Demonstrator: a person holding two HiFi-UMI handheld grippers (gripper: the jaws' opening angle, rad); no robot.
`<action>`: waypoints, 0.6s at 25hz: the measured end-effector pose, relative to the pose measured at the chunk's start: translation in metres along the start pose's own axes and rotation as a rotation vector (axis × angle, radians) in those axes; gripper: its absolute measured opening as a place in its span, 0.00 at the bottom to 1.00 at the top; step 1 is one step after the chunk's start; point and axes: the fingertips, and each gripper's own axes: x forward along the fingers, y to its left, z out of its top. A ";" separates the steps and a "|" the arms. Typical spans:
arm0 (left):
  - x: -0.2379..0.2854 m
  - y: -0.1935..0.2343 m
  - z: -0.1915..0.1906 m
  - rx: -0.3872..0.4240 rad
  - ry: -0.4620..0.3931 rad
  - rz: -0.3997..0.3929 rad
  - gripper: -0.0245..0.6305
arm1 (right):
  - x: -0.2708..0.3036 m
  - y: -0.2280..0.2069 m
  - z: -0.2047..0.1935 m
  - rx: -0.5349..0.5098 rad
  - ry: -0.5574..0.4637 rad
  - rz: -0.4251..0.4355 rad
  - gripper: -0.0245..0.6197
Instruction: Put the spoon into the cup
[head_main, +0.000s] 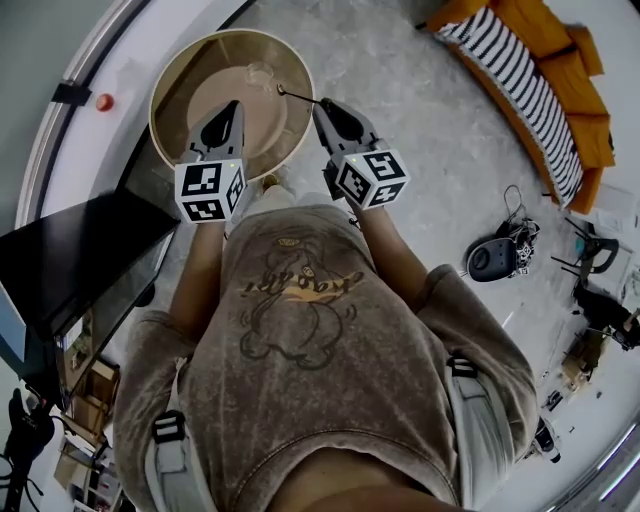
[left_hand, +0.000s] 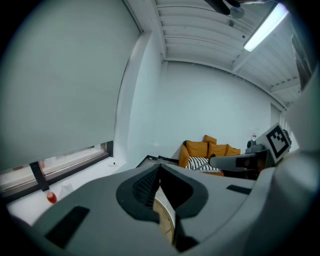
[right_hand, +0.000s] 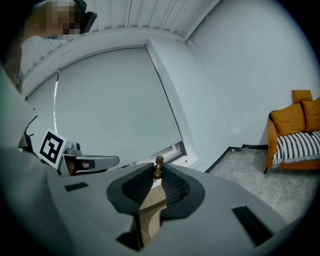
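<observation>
We're pinching the thin, stiff, light-looking spoon (right_hand: 159, 162) at its knobbed handle end with the right claw (right_hand: 157, 177), probably slippery; left claw's (left_hand: 159, 176) pressed together, empty.

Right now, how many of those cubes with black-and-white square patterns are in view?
2. One cube sits on the left gripper, by the round table; the other sits on the right gripper, which holds the spoon. None seems hidden.
</observation>
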 end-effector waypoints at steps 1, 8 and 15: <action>0.003 0.003 0.002 -0.003 -0.001 0.000 0.06 | 0.004 -0.001 0.002 -0.002 0.001 -0.001 0.13; 0.025 0.019 0.015 -0.014 -0.004 0.006 0.06 | 0.030 -0.007 0.018 -0.016 0.015 0.008 0.13; 0.048 0.033 0.021 -0.024 -0.008 0.038 0.06 | 0.057 -0.022 0.025 -0.026 0.029 0.039 0.13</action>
